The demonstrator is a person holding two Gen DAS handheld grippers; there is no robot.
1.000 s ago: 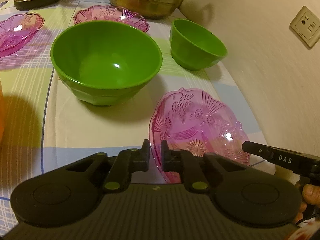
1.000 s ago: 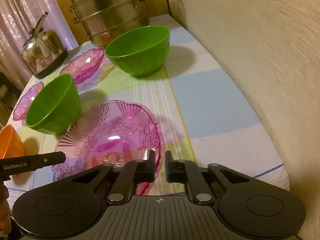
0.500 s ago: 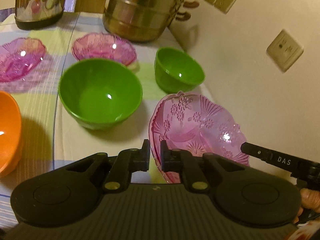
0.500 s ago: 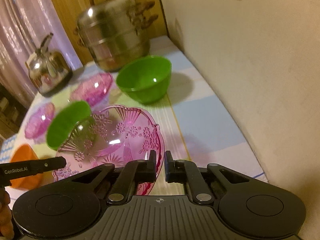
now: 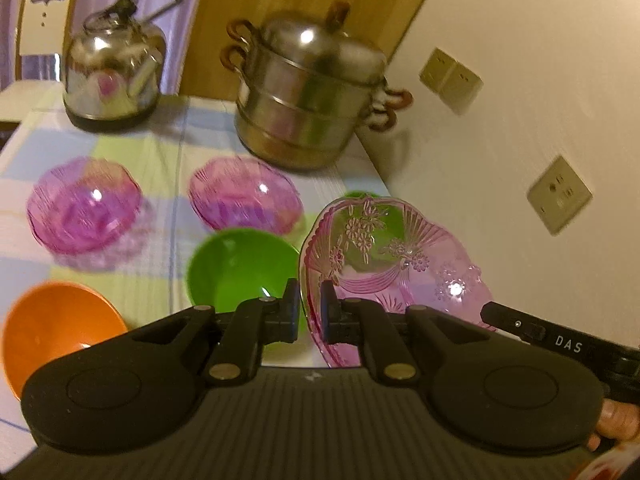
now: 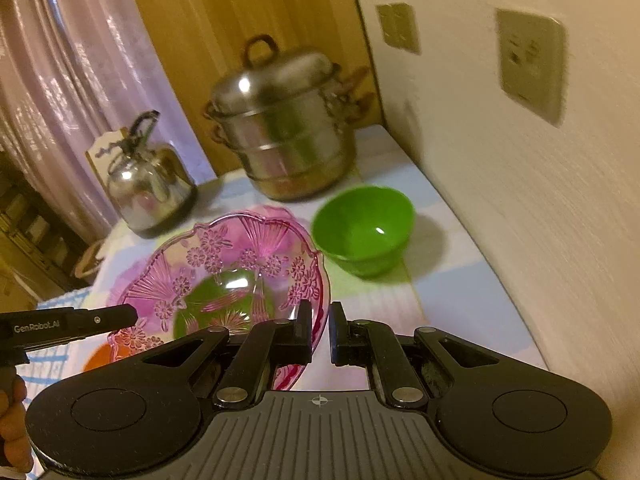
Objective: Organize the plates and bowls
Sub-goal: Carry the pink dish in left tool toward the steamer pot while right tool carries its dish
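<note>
Both grippers hold one pink glass plate with a flower pattern (image 5: pixel 392 264), lifted above the table. My left gripper (image 5: pixel 310 308) is shut on its left rim. My right gripper (image 6: pixel 320 330) is shut on its right rim, and the plate (image 6: pixel 224 268) spreads to the left of it. Below stand a large green bowl (image 5: pixel 240 268), a small green bowl (image 6: pixel 364 232), an orange bowl (image 5: pixel 52 328) and two more pink glass plates (image 5: pixel 84 208) (image 5: pixel 244 196). The small green bowl shows partly through the held plate in the left wrist view.
A steel steamer pot (image 5: pixel 308 96) and a steel kettle (image 5: pixel 116 76) stand at the back of the table. The wall (image 5: pixel 540 100) with sockets runs along the table's right edge. A checked tablecloth (image 5: pixel 160 152) covers the table.
Both grippers have lifted the pink plate well up off the table. The bowls and other plates now look smaller and lower, and the pot and kettle have come fully into view.
</note>
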